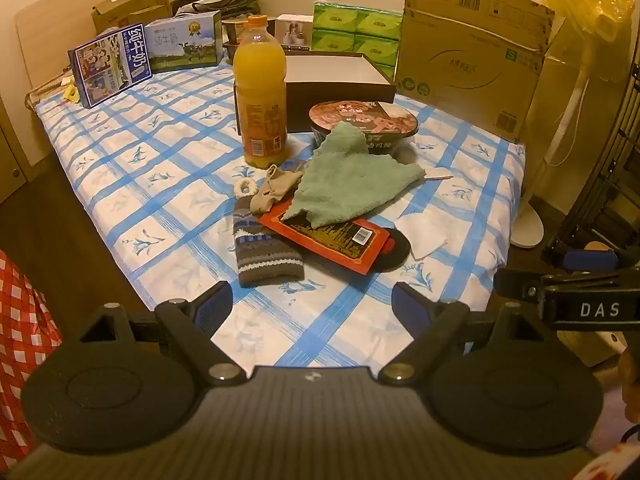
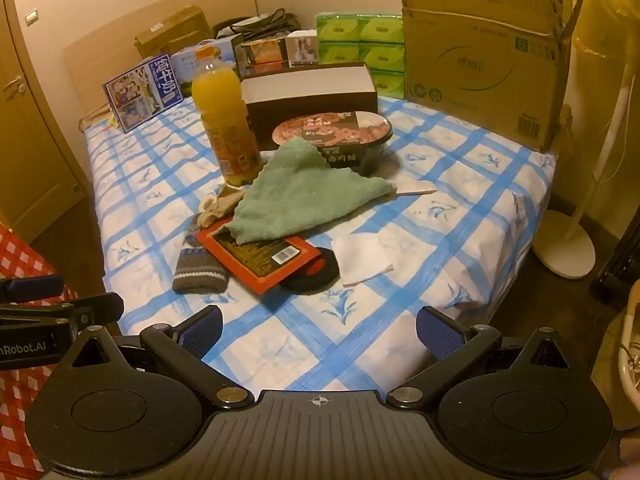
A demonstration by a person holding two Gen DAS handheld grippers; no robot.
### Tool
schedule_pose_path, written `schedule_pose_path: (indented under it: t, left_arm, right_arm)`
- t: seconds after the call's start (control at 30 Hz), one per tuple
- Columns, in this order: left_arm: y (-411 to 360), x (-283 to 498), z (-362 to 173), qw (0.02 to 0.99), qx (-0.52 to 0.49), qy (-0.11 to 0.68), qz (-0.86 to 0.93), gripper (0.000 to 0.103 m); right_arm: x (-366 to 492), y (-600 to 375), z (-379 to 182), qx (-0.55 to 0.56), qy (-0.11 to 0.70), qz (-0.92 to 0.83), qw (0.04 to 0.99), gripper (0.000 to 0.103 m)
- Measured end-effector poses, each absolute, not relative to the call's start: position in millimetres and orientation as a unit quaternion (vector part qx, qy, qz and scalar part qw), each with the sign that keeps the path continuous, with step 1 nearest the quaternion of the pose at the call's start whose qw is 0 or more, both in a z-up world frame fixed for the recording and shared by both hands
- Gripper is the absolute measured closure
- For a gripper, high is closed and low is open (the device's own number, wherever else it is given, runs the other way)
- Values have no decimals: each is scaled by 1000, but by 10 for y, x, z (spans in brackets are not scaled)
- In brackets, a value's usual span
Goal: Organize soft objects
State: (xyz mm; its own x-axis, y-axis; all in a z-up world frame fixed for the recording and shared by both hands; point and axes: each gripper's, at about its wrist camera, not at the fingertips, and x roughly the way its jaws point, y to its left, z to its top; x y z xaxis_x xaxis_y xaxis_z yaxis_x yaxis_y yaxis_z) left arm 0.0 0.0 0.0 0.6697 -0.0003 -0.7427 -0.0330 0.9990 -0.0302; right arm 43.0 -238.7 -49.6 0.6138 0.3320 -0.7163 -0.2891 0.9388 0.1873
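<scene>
Bed [image 1: 160, 160]: towel [image 1: 352, 176] beyond tongs [image 1: 312, 300].

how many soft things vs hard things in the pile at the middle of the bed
soft: 4 (green towel, striped sock, beige sock, white cloth)
hard: 4 (juice bottle, noodle bowl, red packet, black disc)
total: 8
</scene>
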Motion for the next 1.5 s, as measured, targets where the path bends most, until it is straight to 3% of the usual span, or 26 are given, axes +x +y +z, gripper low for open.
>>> schedule_pose_path:
  t: [1.5]
  left_arm:
    - [-1,8,-3,915,-22,402,8,18]
  right_arm:
    - [454,-2379,-468,24,400,172,900,0]
